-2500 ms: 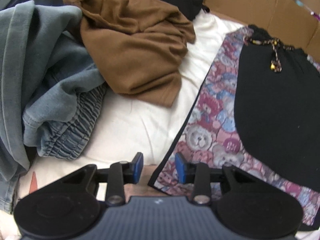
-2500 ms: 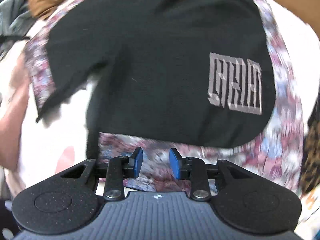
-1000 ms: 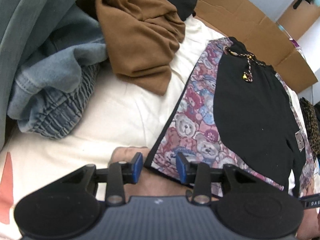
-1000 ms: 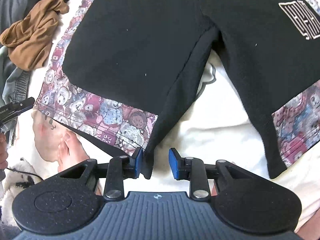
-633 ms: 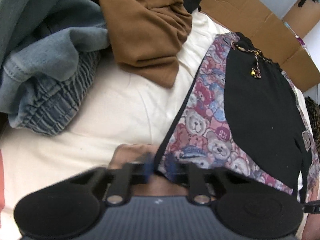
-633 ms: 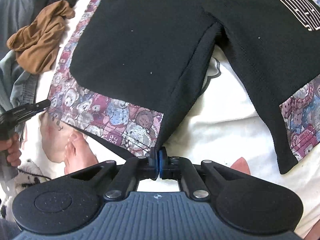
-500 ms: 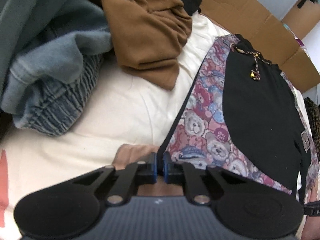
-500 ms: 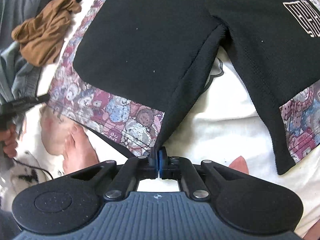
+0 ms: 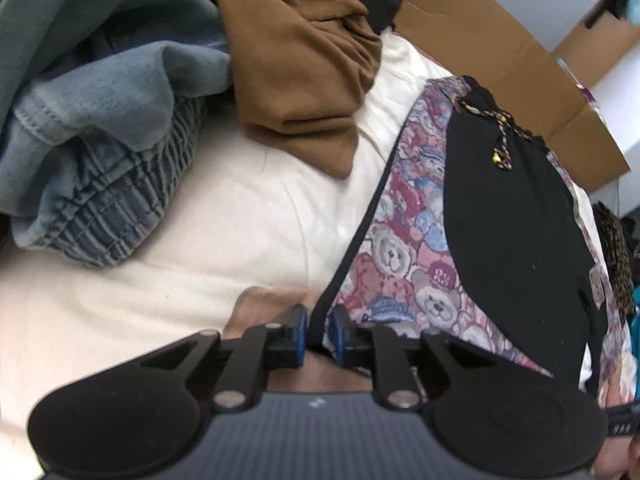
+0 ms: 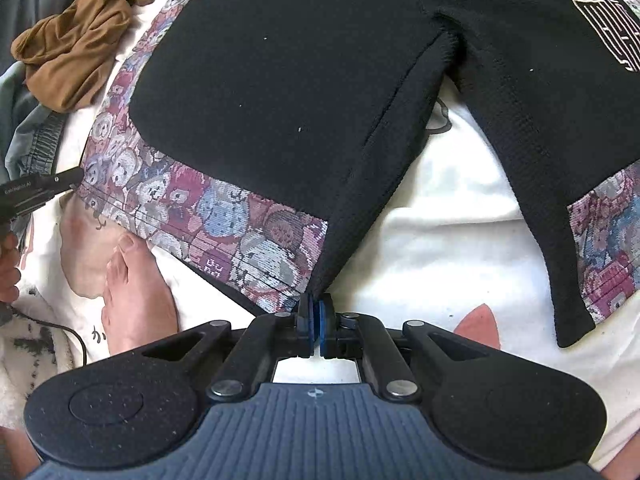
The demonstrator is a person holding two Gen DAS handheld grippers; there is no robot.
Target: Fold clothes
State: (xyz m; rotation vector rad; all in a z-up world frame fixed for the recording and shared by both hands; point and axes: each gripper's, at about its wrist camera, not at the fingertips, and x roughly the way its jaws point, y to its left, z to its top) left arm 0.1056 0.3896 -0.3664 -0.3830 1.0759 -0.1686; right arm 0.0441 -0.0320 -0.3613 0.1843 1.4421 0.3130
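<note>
My right claw is clamped on the shorts, its blue pads pressed together on the very tip of the inner hem of one leg, where the black panel meets the teddy-bear print band. The shorts lie spread flat, front up, on a cream bed sheet with both legs pointing toward me; the other leg carries a pale square logo near the picture's upper right edge.

My left claw sits at the outer corner of that same leg's hem. The dark edge binding of the shorts runs down between its blue pads, and its jaws are easing apart around the fabric; a narrow gap shows on either side of the binding, so I cannot say the pads are pressing on it. In the right wrist view the left claw's black tip shows at the far left, touching the bear-print corner.

A beaded drawstring lies at the waistband, on the far side from me. A crumpled brown garment rests just beside the shorts' waist end, and next to it a heap of blue denim with a gathered waistband. Cardboard stands behind the bed. A person's bare foot rests on the sheet near the hem.
</note>
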